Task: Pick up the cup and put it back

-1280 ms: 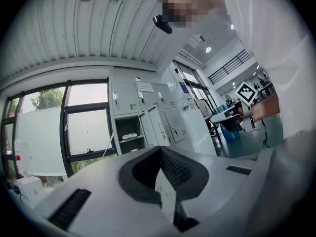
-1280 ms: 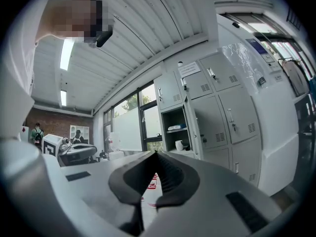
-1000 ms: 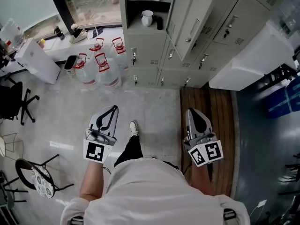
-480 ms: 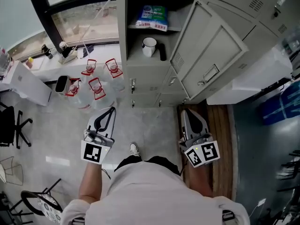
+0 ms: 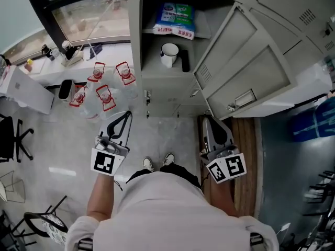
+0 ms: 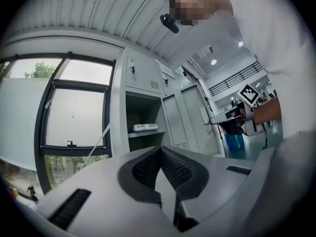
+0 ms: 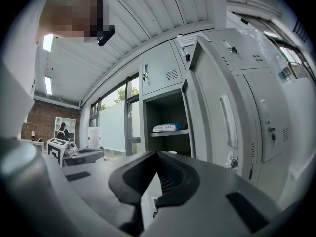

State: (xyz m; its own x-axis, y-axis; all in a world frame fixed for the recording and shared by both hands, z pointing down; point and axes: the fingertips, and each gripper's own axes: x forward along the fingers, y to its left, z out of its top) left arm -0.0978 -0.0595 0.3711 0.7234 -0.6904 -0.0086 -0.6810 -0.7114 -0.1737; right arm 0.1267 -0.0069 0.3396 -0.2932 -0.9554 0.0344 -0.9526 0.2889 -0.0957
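Left gripper [image 5: 126, 115] and right gripper [image 5: 207, 121] both clenched, empty, level before the open locker [image 5: 134, 41]; white cup [image 5: 169, 54] upright on its lower shelf.

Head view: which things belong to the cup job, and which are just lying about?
Job: cup; open locker that holds it; left gripper; right gripper.
Lying about: blue packet on the upper shelf; water jugs; office chair.
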